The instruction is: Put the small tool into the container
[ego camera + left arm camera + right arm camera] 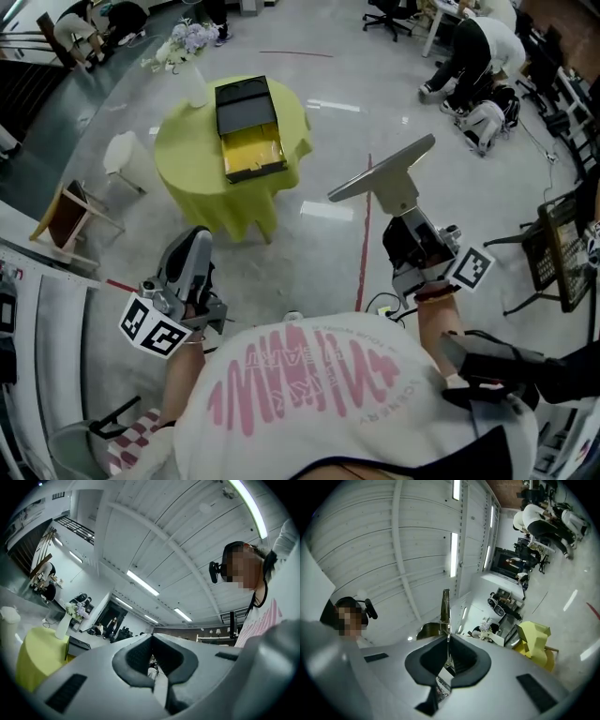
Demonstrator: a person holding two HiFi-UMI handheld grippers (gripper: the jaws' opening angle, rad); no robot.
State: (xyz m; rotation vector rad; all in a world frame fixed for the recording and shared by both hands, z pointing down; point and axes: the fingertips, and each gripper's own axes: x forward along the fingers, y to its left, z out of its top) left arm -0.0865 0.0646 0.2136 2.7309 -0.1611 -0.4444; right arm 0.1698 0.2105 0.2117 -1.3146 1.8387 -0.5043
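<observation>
A flat grey metal tool with a wide blade (380,171) sticks up and forward out of my right gripper (405,217), whose jaws are shut on its handle. In the right gripper view the tool (446,605) shows edge-on, rising from between the pads. My left gripper (194,246) hangs at the left, jaws closed with nothing between them (152,665). The container, an open black case with a yellow inside (247,127), lies on a round table under a yellow-green cloth (183,155), well ahead of both grippers on the floor.
A white vase with flowers (192,82) stands at the table's far left edge, beside the case. A wooden chair (70,214) and a white stool (127,155) stand left of the table. A red line (365,239) runs along the grey floor. People work at the room's far edges.
</observation>
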